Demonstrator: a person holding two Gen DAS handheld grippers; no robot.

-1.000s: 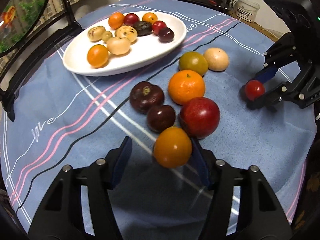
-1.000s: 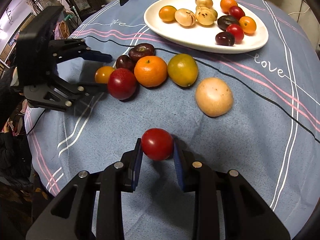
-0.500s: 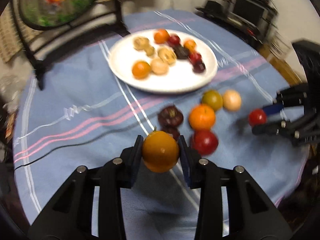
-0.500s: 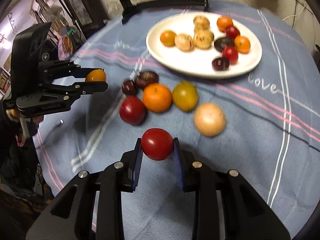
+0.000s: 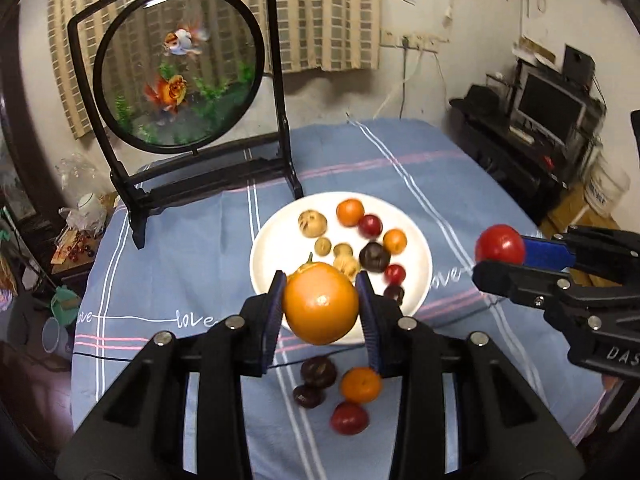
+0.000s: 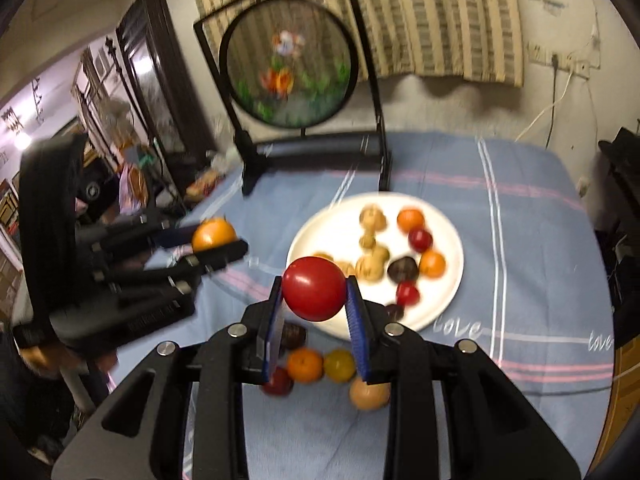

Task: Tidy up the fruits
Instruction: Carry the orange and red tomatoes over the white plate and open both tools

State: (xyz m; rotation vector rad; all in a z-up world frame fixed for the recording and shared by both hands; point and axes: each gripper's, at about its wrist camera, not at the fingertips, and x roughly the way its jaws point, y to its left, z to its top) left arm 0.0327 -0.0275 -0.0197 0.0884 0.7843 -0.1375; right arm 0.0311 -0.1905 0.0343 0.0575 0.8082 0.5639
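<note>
Left gripper (image 5: pixel 320 308) clamped on an orange fruit (image 5: pixel 320 303), fingers (image 5: pixel 272 312) pressing both sides, held in the air above the white plate (image 5: pixel 420 276). Right gripper (image 6: pixel 314 294) likewise clamped on a red tomato (image 6: pixel 314 288), aloft near the plate's edge over the blue-clothed table (image 6: pixel 520 240).

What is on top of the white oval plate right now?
The white oval plate holds small orange, red, dark purple and tan fruits. The left gripper and its orange fruit cover the plate's near-left part.

Dim indoor light, heavy fisheye bending at edges, motion blur throughout.
</note>
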